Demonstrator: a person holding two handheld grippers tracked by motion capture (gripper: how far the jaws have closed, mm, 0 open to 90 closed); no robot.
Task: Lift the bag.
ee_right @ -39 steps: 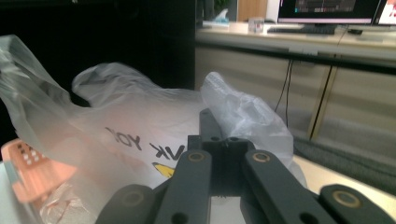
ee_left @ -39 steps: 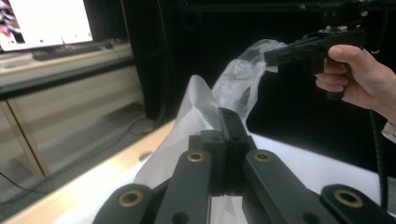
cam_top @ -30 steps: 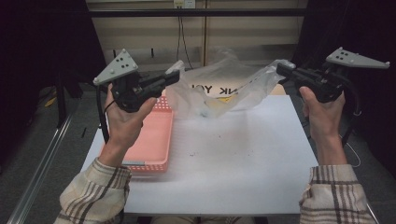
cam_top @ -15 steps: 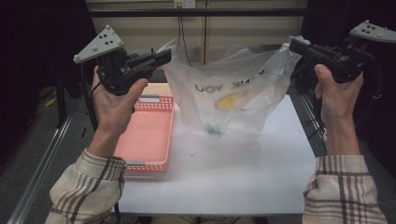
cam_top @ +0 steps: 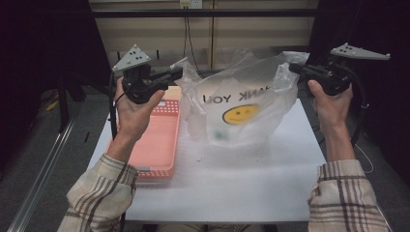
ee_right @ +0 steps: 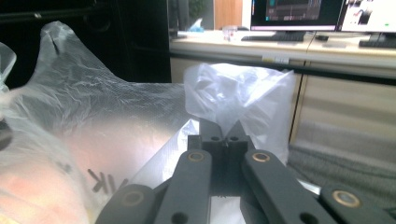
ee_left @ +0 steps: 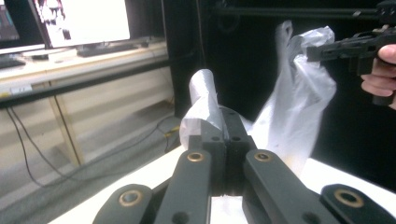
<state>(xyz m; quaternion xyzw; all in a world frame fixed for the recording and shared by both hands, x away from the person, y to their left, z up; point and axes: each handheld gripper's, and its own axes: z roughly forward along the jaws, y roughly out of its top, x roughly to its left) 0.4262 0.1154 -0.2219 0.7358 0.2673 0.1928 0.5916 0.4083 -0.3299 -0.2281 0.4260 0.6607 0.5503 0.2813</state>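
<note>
A clear plastic bag point(cam_top: 241, 108) with a yellow smiley face and mirrored "THANK YOU" print hangs above the white table point(cam_top: 227, 193), stretched between both grippers. My left gripper point(cam_top: 179, 72) is shut on the bag's left handle point(ee_left: 201, 100), which sticks up from its closed jaws. My right gripper point(cam_top: 292, 67) is shut on the right handle point(ee_right: 238, 100), bunched above its jaws. In the left gripper view the right gripper point(ee_left: 327, 49) holds the far handle. The bag's bottom rests near the table.
A pink perforated tray point(cam_top: 157, 140) lies on the table's left side under my left hand. A shelf and cables stand behind the table. Monitors point(ee_right: 299, 11) sit on a desk in the background.
Both grippers have kept hold of the handles and the bag has lowered and settled toward the table, after being lifted from lying flat a second ago.
</note>
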